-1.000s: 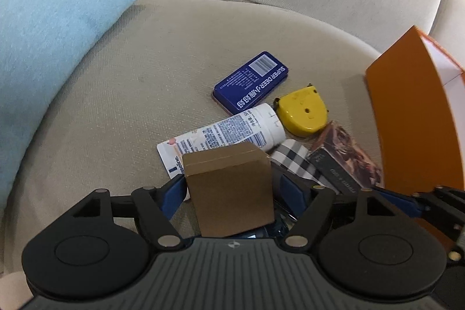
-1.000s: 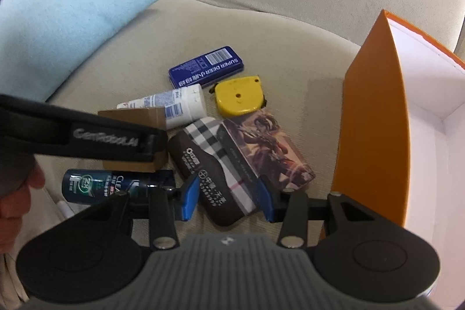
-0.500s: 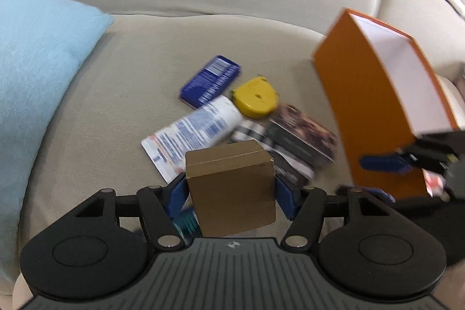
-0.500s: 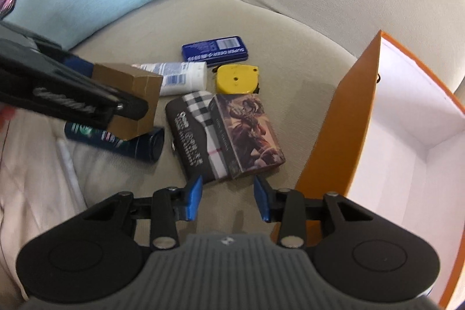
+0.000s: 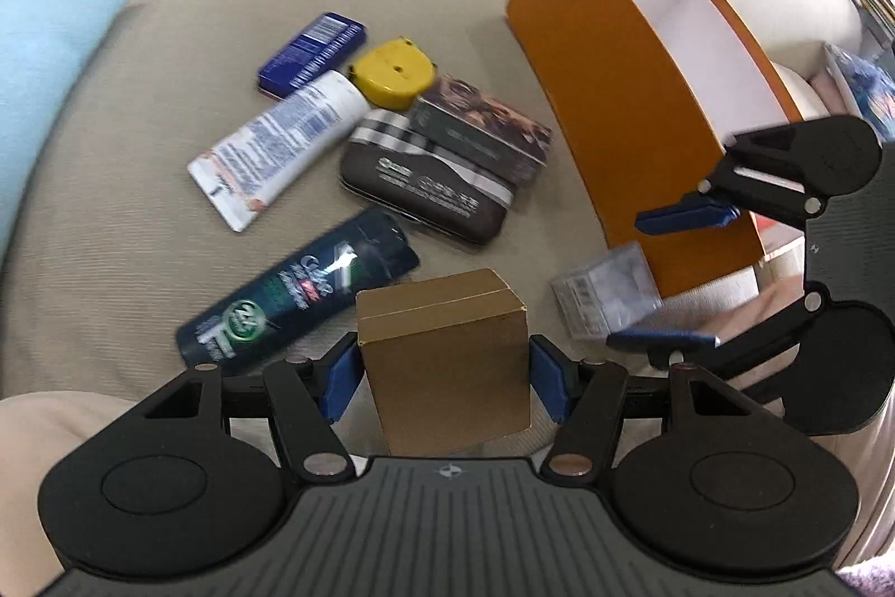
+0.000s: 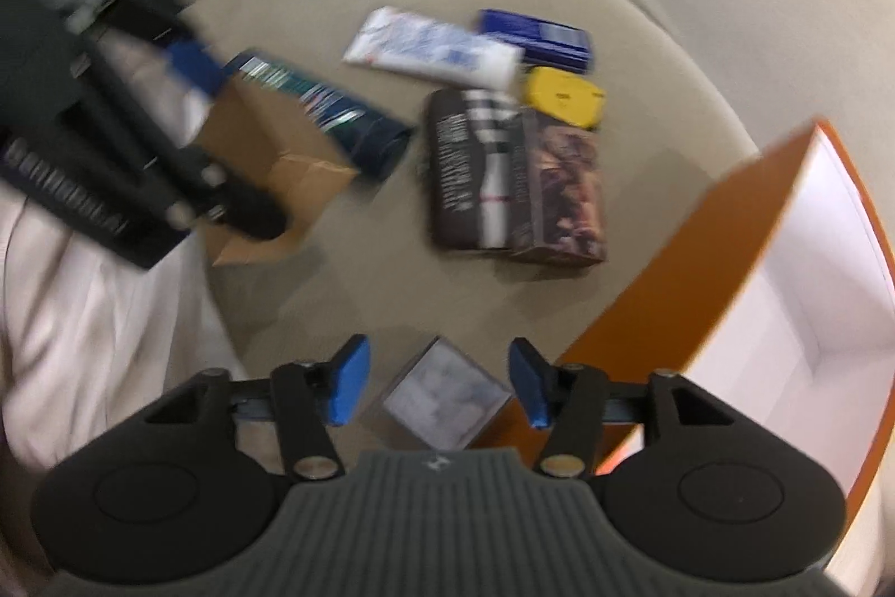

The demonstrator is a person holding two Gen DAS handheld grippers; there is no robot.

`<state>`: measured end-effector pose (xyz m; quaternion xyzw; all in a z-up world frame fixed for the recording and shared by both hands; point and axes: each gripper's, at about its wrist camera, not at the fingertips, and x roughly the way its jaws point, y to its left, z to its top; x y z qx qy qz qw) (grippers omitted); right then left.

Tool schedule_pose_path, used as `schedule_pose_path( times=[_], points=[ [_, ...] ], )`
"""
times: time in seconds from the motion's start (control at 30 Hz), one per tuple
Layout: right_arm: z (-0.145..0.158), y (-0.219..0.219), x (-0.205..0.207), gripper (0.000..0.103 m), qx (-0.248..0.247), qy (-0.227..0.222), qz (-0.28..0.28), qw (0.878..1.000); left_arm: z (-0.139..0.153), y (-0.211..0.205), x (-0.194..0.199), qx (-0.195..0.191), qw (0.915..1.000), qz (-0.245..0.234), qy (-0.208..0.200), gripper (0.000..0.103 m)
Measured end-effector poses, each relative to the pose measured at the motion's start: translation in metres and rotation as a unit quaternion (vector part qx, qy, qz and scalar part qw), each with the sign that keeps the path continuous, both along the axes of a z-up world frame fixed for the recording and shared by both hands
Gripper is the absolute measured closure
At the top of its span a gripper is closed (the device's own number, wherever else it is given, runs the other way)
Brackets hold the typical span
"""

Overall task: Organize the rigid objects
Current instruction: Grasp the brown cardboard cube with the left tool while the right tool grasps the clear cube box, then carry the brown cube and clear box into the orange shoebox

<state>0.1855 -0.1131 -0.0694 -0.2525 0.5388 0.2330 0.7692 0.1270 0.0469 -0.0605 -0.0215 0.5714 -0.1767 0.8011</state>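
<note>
While left hand-held gripper (image 5: 444,376) pinches brown cardboard box (image 5: 444,351) by flat sides (light, stiff, crushable) above sofa seat (image 5: 140,138), right hand-held gripper (image 6: 436,387), jaws just opening, straddles untouched clear plastic case (image 6: 439,398) beside orange box (image 5: 632,104).

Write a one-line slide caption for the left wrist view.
Left gripper grips a brown box above scattered toiletries and tins on a sofa, beside an open orange box.
</note>
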Motion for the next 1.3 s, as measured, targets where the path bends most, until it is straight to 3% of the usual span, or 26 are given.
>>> schedule_pose_path(
  times=[0.17,0.37,0.5,0.63,0.87,1.07,1.3],
  points=[
    [-0.016,0.010,-0.008,0.038,-0.048,0.014,0.101,0.994,-0.006,-0.004,-0.001,-0.002,0.9999,-0.013,0.006,0.031],
    [-0.044,0.022,-0.007,0.038,-0.124,0.014,0.185,0.975,-0.004,0.000,-0.002,0.003,0.9999,-0.009,0.004,0.031],
    [-0.052,0.022,-0.002,0.049,-0.128,0.025,0.199,0.971,-0.001,0.003,-0.004,0.004,1.0000,-0.004,0.001,0.031],
    [-0.049,0.016,-0.004,0.050,-0.116,0.022,0.194,0.974,0.005,0.000,-0.006,0.007,1.0000,-0.004,-0.004,0.031],
    [0.002,-0.001,-0.006,0.050,-0.042,-0.022,0.127,0.991,0.035,-0.011,-0.012,0.005,0.9989,-0.019,-0.042,0.031],
    [0.068,-0.017,-0.019,0.050,0.005,-0.087,0.082,0.993,0.074,-0.036,-0.014,-0.002,0.9936,-0.061,-0.095,0.031],
    [0.118,-0.063,-0.029,0.050,-0.014,-0.126,0.034,0.991,0.119,-0.090,-0.001,-0.021,0.9816,-0.119,-0.148,0.031]
  ],
)
